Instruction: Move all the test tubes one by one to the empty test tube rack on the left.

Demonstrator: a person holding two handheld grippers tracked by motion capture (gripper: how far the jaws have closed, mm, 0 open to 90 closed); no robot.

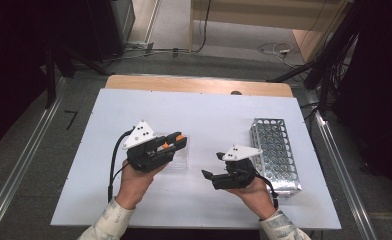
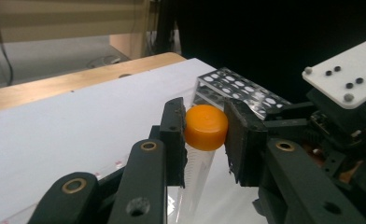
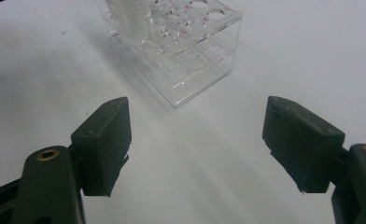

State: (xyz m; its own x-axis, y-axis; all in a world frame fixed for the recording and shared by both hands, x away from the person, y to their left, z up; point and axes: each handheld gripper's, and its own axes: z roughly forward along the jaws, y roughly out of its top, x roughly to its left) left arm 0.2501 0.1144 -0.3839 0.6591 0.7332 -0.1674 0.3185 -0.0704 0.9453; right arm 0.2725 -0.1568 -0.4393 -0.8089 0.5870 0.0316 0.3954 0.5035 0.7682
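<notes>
We hold the left gripper (image 1: 176, 141) above the clear rack (image 3: 181, 51), its jaws pinching an orange-capped tube (image 2: 203, 135) just under the cap, the tube hanging over the white board (image 1: 209, 115). Our right gripper (image 1: 211, 167) sits beside that rack, jaws spread wide and empty, with the metal rack (image 1: 276, 152) just beyond it
</notes>
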